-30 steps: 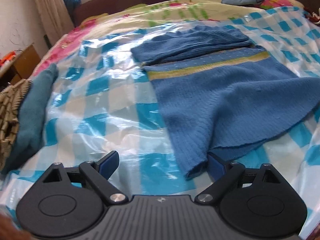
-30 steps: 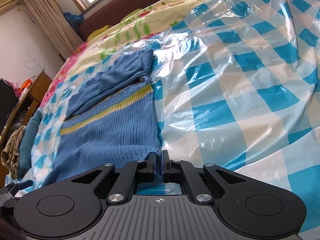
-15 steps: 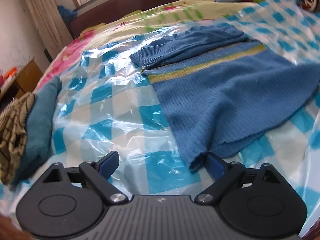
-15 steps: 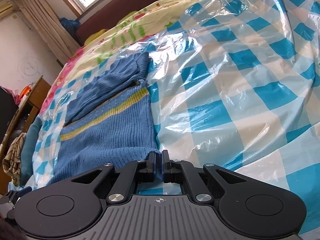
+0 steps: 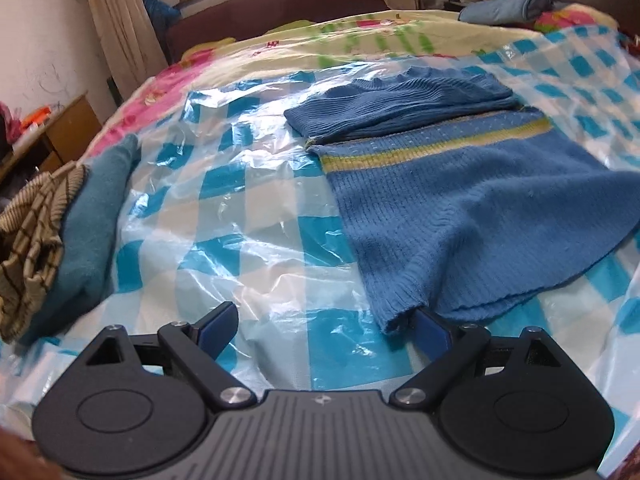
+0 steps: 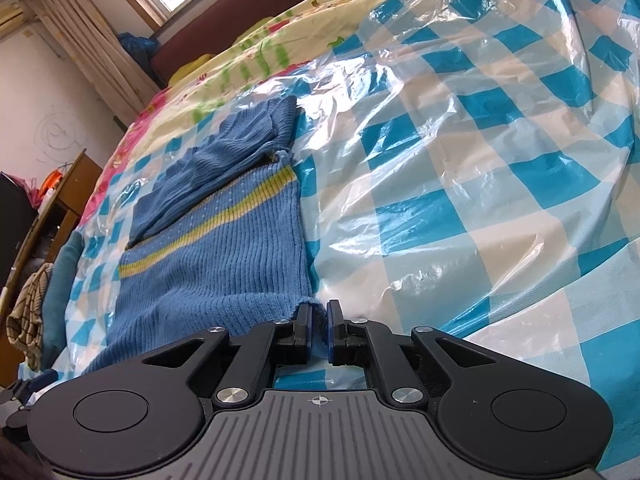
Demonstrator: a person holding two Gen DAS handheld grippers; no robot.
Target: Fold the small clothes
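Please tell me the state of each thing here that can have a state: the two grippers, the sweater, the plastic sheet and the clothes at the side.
left gripper: open, hem corner beside its right finger.
right gripper: nearly closed on the hem corner.
blue sweater: lying flat, sleeves folded across the top.
plastic sheet: spread over the bed, wrinkled.
teal garment: folded, at the bed's edge.
striped garment: crumpled on the teal one.

We are seeing a blue-and-white checked plastic sheet (image 5: 248, 216) lying crinkled over the bed, with a floral bedspread (image 5: 360, 36) showing beyond it at twelve o'clock, up against a dark headboard (image 5: 280, 4). At nine o'clock in the left wrist view, a teal folded cloth (image 5: 96, 216) is lying on the sheet, touching a brown striped garment (image 5: 32, 224) beside it. A wooden cabinet (image 5: 68, 132) is standing off the bed at ten o'clock, beige curtains (image 6: 92, 40) are hanging by the window at eleven, and a grey-blue bundle (image 5: 504, 8) is resting at one o'clock.
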